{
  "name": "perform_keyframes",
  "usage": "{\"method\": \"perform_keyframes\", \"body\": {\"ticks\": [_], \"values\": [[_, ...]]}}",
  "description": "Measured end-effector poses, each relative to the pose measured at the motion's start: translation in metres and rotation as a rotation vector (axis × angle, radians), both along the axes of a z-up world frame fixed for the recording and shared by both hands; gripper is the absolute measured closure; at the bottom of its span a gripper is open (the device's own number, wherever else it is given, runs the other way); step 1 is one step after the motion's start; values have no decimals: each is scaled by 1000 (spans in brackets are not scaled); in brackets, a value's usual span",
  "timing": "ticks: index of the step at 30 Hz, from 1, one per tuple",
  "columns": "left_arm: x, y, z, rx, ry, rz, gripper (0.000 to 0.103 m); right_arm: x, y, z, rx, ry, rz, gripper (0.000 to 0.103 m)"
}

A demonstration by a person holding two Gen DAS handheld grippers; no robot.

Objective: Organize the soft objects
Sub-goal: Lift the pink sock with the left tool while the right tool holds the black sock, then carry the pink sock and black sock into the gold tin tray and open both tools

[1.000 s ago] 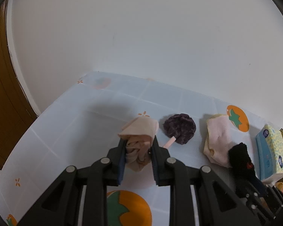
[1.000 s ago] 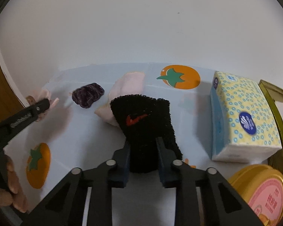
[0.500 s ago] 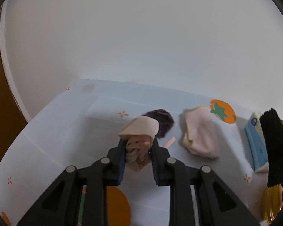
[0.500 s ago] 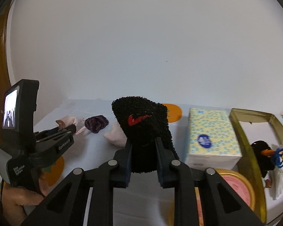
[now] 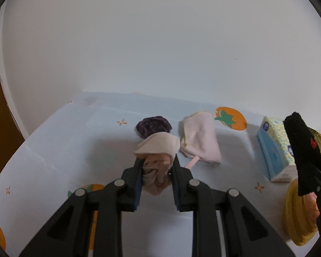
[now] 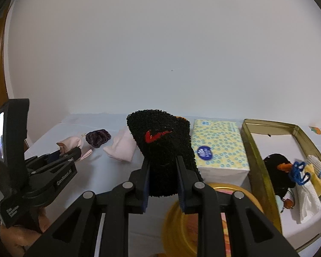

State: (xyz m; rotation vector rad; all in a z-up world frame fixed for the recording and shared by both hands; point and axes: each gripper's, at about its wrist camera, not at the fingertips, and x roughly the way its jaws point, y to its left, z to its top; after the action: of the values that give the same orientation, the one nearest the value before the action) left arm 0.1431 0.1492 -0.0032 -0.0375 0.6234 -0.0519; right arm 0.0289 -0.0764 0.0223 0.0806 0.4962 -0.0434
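Gripping mid-body, the right gripper clamps a limp black terry wristband left of the gold tin; the left gripper pinches a bunched beige cloth.

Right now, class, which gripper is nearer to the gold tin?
Right. The right gripper, shut on the black sock, sits just left of the gold tin. The left gripper, holding a beige cloth, is far off to the left.
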Motion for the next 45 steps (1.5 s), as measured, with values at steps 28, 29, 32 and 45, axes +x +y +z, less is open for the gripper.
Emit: {"method": "perform_keyframes", "body": {"ticks": [28,29,32,45], "values": [[-41,-38,16,81,-56,-58,81,-66,-85,9,14,-121,-60,79],[-43,-39,17,83,-59,-58,81,-67,-88,9,11,-126,-65,79],[-47,-40,20,88,-69,-64,81,-73,-98,9,7,-140,-75,79],[-75,-44,51,65,-90,-153,81,-95,-141,13,-19,-186,-144,79]]}}
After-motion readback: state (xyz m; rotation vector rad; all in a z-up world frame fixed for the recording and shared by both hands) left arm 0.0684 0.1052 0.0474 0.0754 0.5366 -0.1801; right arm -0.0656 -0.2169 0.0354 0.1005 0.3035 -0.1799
